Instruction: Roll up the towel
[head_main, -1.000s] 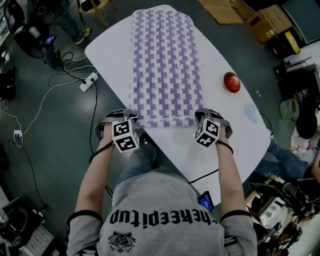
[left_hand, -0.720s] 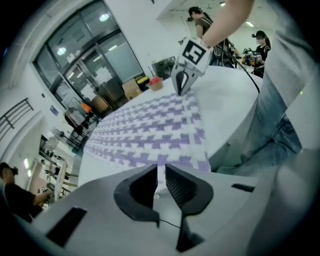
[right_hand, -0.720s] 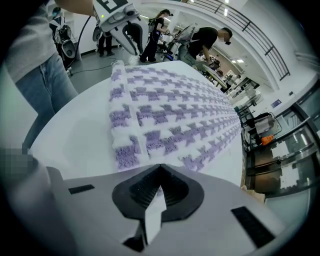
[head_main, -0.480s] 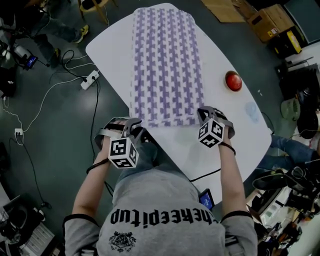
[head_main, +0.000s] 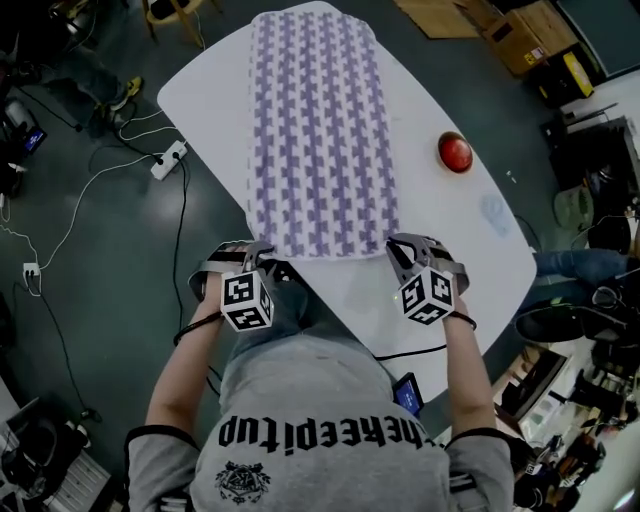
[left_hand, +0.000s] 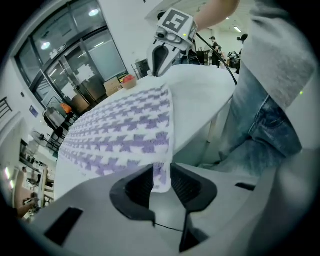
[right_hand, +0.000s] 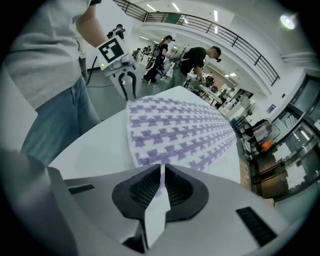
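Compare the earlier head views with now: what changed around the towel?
The left gripper drew back toward the person; its jaws have just been opening, the near-left corner of the towel loose between them. The right gripper stays shut on the near-right corner; towel still flat, red round object unmoved.

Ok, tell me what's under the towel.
The white table lies under the towel, bare on both sides. Most of the towel lies flat with no bulge, but the surface beneath it is covered, so anything thin there cannot be seen.
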